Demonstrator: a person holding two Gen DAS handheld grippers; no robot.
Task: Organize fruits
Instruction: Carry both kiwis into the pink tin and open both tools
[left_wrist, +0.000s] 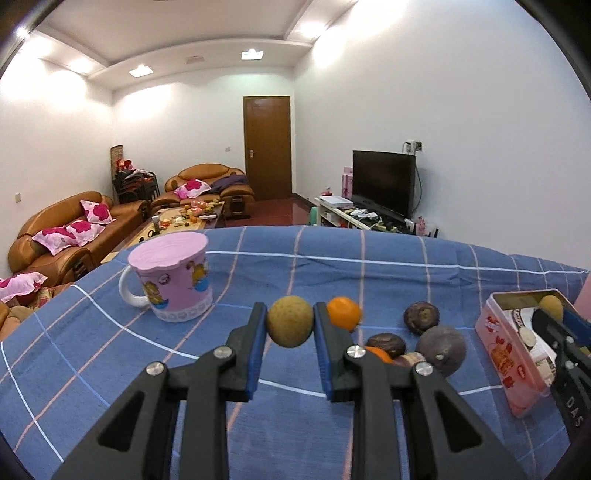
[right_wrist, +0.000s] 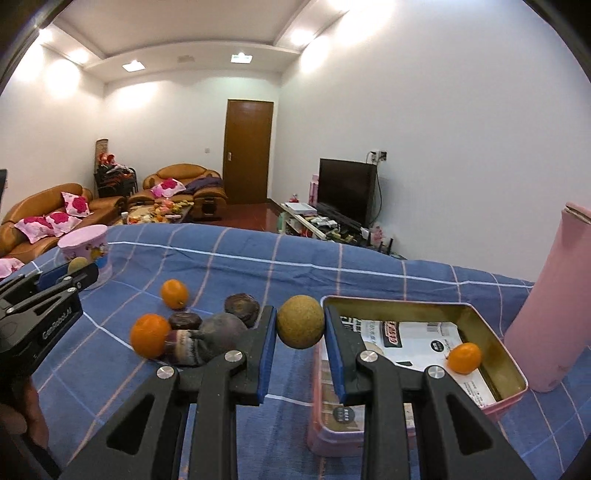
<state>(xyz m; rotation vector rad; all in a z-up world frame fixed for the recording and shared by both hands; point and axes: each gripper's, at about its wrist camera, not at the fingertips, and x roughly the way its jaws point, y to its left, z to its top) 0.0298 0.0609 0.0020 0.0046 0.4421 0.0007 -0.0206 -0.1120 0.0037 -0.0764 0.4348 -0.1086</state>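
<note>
Fruits: each tool clamps a tan round fruit, left tool (left_wrist: 290, 326), right tool (right_wrist: 300, 327) | pile (right_wrist: 207, 332) half hidden behind right tool's finger | orange (right_wrist: 464, 357) in pink tin (right_wrist: 517, 373) | bottle (right_wrist: 554, 295) cut off | lidded cup (left_wrist: 173, 277) beyond on blue-checked surface (left_wrist: 332, 258)

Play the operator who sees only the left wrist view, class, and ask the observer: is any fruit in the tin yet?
Observer: Yes, one orange lies in the tin, on printed packets.
Operator: Anything beside the tin?
Observer: A tall pink bottle stands just right of it.
Operator: What is the right tool carrying?
Observer: The right tool is shut on a round brown fruit.
</note>
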